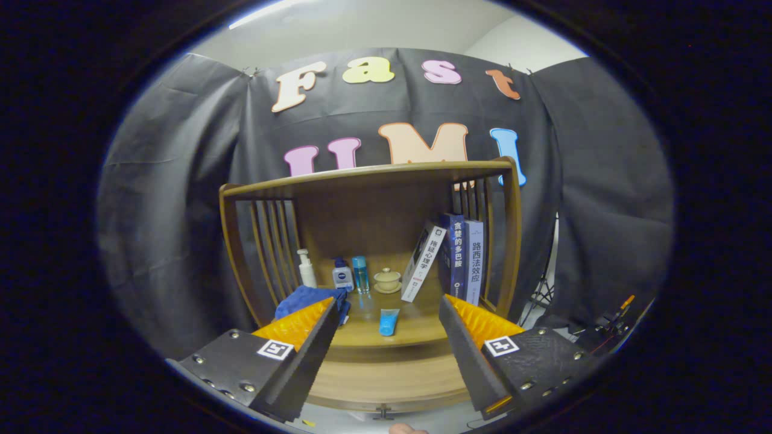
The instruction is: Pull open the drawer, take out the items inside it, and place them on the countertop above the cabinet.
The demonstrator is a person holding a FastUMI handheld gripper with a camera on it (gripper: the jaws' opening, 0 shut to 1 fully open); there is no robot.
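**Gripper wide open above the counter, blue tube lying just ahead**

The gripper point(386, 337) hangs with its fingers spread wide, gripping nothing, aimed over the front edge of the wooden cabinet point(386, 380). Between the fingertips and just beyond them, a small blue tube point(389, 321) lies flat on the countertop point(416, 328) near its front edge. It looks like an item set down there, though that is a judgement. A blue cloth point(304, 299) sits at the counter's front left, partly behind the left finger. Toward the back stand a white pump bottle point(306, 269), a dark-capped bottle point(342, 275), a slim blue bottle point(360, 274) and a lidded cup point(387, 280); books point(458, 256) lean at the right side. A small drawer knob point(383, 412) shows low on the cabinet front; whether the drawer is open I cannot tell.

The risk now: the tube rests close to the front edge, so a finger sweeping down toward the drawer could nudge it off. The cloth beside the left finger could snag too.
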